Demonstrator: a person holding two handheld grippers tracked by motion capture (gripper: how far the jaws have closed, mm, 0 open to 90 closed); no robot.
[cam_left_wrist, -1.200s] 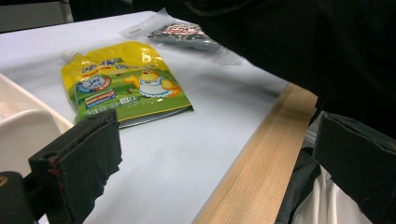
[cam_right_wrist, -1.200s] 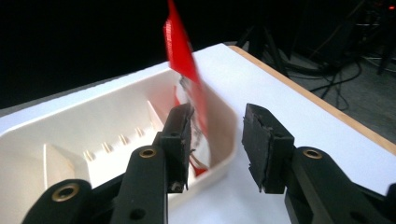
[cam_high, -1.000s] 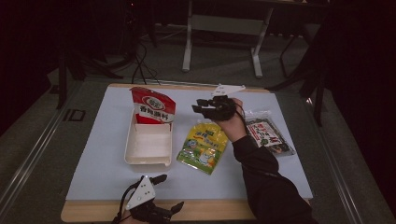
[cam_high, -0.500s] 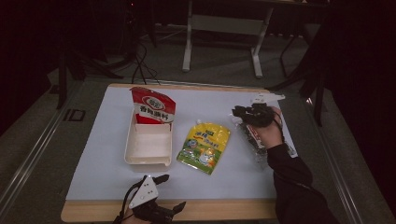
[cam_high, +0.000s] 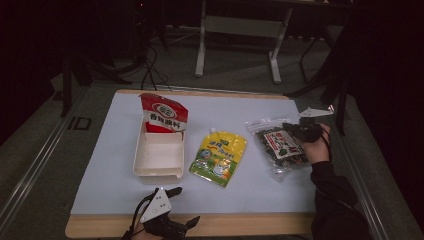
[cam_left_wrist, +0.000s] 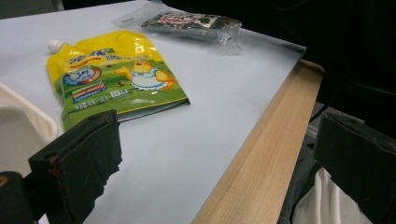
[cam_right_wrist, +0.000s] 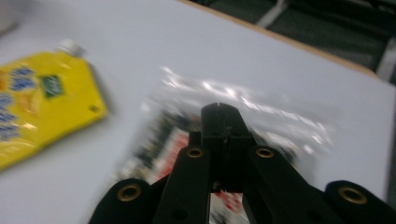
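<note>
My right gripper (cam_high: 289, 129) hovers over a clear bag of dark snacks (cam_high: 278, 146) at the table's right side. Its jaws have just been closing and now meet tip to tip (cam_right_wrist: 222, 113), with nothing between them and the blurred bag (cam_right_wrist: 275, 126) below. A yellow spouted pouch (cam_high: 218, 157) lies flat mid-table. A red pouch (cam_high: 163, 114) stands at the far end of a white tray (cam_high: 145, 172). My left gripper (cam_high: 186, 206) rests at the front edge, open, jaws wide apart (cam_left_wrist: 219, 140), facing the yellow pouch (cam_left_wrist: 112, 74) and the clear bag (cam_left_wrist: 191, 21).
The light blue mat (cam_high: 250, 195) covers a wooden table whose front edge (cam_left_wrist: 261, 172) runs beside my left gripper. Dark floor, table legs and cables (cam_high: 150, 65) lie beyond the far edge.
My right hand has swept from above the yellow pouch rightward and down to the clear snack bag. The left gripper has stayed at the front edge.
</note>
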